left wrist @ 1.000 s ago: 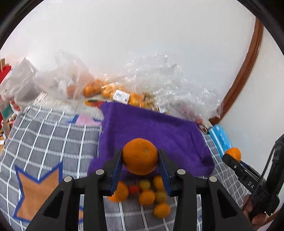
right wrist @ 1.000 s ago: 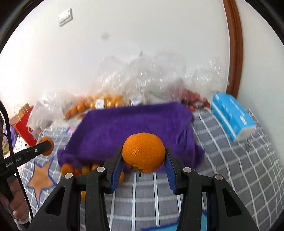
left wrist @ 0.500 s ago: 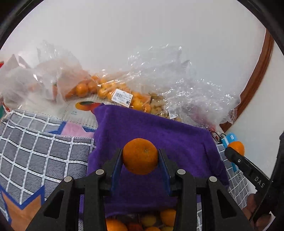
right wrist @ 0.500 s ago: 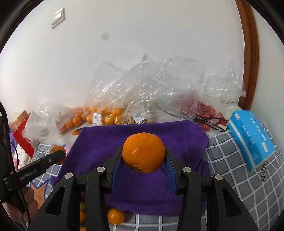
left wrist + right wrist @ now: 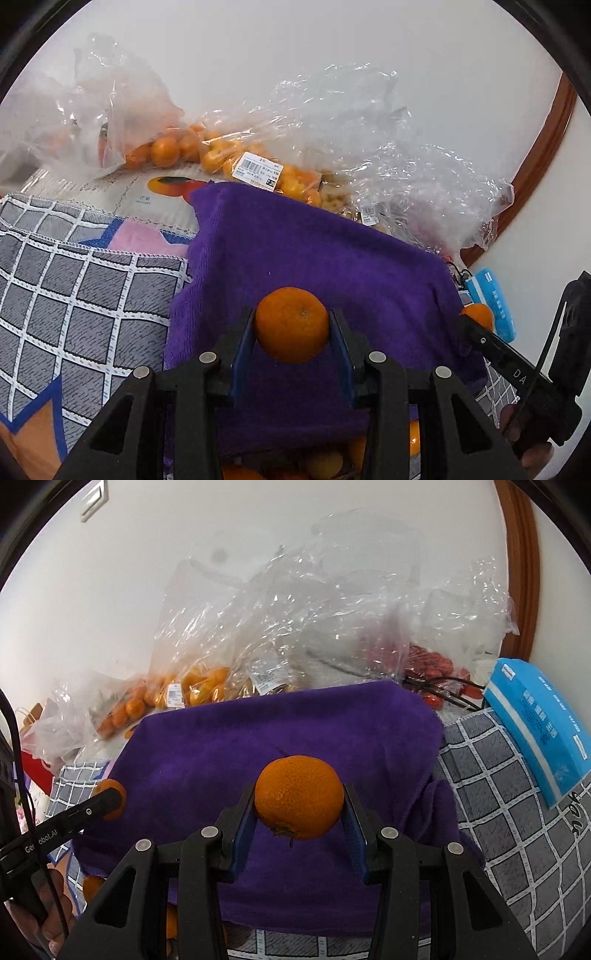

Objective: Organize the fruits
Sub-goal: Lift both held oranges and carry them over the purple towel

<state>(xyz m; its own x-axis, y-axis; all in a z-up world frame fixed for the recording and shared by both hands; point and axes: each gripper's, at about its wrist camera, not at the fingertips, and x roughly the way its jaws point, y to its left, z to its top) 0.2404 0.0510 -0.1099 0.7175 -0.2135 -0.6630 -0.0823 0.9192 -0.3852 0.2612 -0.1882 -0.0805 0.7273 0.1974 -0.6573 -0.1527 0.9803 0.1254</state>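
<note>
While each hand-held gripper (image 5: pixel 291 328) (image 5: pixel 299 805) clamps a mandarin (image 5: pixel 291 319) (image 5: pixel 298 796), loose fruit (image 5: pixel 325 463) half-hidden below.

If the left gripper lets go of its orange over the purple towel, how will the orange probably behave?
The orange is round and is held only at its sides by the left gripper, so it would likely roll. The purple towel looks soft and plush, which should probably slow it. Its peel looks firm, so bruising seems unlikely.
</note>
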